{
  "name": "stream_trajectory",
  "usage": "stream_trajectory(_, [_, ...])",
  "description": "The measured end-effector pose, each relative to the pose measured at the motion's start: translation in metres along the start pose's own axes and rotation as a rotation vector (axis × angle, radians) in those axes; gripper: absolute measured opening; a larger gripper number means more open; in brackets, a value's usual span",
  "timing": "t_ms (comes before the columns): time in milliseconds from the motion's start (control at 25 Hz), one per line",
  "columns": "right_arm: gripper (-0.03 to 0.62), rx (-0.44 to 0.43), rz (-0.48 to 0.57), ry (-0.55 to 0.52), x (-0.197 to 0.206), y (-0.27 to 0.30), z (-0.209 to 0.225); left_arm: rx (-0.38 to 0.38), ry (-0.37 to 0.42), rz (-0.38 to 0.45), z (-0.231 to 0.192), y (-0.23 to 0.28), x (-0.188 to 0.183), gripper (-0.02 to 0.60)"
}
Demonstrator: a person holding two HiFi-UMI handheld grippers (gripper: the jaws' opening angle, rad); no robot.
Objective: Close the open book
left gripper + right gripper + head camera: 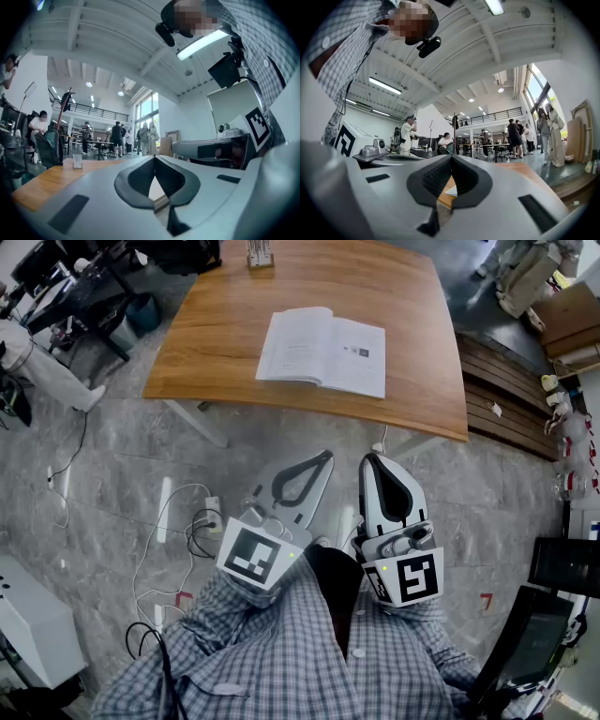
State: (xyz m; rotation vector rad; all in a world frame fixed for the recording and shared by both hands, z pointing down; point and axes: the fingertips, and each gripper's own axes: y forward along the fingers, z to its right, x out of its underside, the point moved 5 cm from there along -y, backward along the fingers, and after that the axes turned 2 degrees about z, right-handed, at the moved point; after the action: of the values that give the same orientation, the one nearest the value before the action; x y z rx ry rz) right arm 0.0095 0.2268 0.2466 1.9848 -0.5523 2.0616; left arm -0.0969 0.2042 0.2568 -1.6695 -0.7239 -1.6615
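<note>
Book point(323, 351) lies open on wooden table point(214, 345).

book point(323, 351) on table point(216, 352), cables point(178, 531) on floor point(112, 465) at left

A brown wooden table point(394, 277) stands on a grey stone floor point(103, 456). White cables point(178, 521) lie before it, and cardboard boxes point(567, 315) sit to its right.

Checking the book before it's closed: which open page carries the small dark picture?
The right page of the open book, as the head view shows it; the left page looks plain pale.
</note>
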Motion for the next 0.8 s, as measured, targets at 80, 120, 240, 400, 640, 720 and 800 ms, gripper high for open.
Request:
stream_trajectory(80, [0.02, -0.002, -0.001, -0.002, 0.0, 0.001, 0.0, 0.0, 0.003, -0.002, -0.001, 0.0, 0.0, 0.009])
stream_trajectory(120, [0.02, -0.002, -0.001, -0.002, 0.0, 0.002, 0.0, 0.001, 0.005, -0.005, -0.002, 0.0, 0.0, 0.009])
stream_trajectory(240, [0.02, 0.005, -0.001, -0.002, 0.002, 0.002, 0.001, 0.002, 0.009, -0.007, -0.002, 0.001, 0.002, 0.009])
stream_trajectory(400, [0.02, 0.039, 0.01, 0.004, 0.0, -0.001, 0.005, 0.001, 0.004, -0.01, -0.001, -0.001, 0.002, 0.009])
stream_trajectory(640, [0.02, 0.081, 0.002, 0.01, 0.002, -0.005, 0.007, 0.002, 0.005, -0.02, -0.005, -0.008, 0.002, 0.009])
stream_trajectory(720, [0.02, 0.091, -0.004, 0.009, 0.003, -0.005, 0.007, 0.002, 0.005, -0.019, -0.008, -0.01, 0.003, 0.009])
stream_trajectory(800, [0.02, 0.096, -0.008, 0.011, 0.004, -0.005, 0.005, -0.004, -0.004, -0.018, -0.011, -0.012, 0.003, 0.009])
